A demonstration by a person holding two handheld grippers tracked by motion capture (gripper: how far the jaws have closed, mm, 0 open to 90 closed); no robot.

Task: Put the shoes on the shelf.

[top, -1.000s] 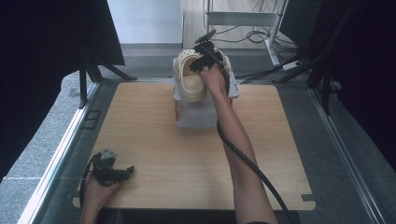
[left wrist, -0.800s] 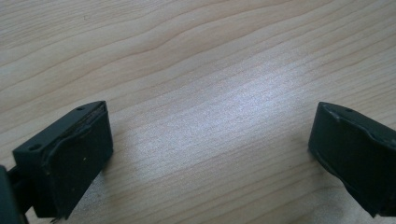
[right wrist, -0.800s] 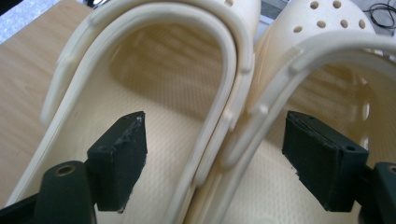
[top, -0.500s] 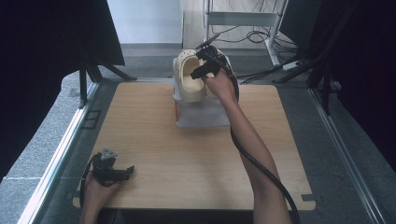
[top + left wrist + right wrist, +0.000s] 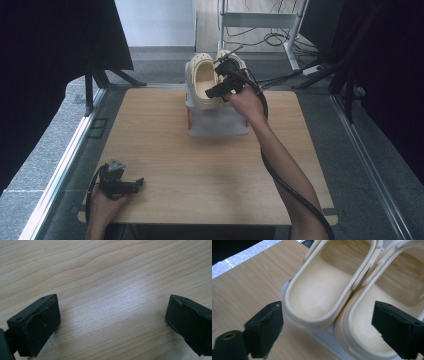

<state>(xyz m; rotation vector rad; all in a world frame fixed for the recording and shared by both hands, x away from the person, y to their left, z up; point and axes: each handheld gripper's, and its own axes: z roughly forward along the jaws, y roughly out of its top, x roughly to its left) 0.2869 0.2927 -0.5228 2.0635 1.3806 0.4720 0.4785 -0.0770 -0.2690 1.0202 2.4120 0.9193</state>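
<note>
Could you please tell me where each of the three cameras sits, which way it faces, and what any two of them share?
High view: above the near edge, facing forward and down on the wooden table; both forearms and both tongs show.
Left gripper view: on the left tongs, facing bare tabletop between open jaws.
Right gripper view: on the right tongs, jaws just opening, nothing between, facing the cream clogs on a white box.
Shared: high and right views show the clogs.

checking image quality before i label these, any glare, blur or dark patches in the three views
Left gripper view: a pale sheen of glare on the wooden table between the jaws. Right gripper view: the cream clogs sharp, evenly lit, the near jaws slightly soft. High view: the table well lit, both sides lost behind black curtains.
</note>
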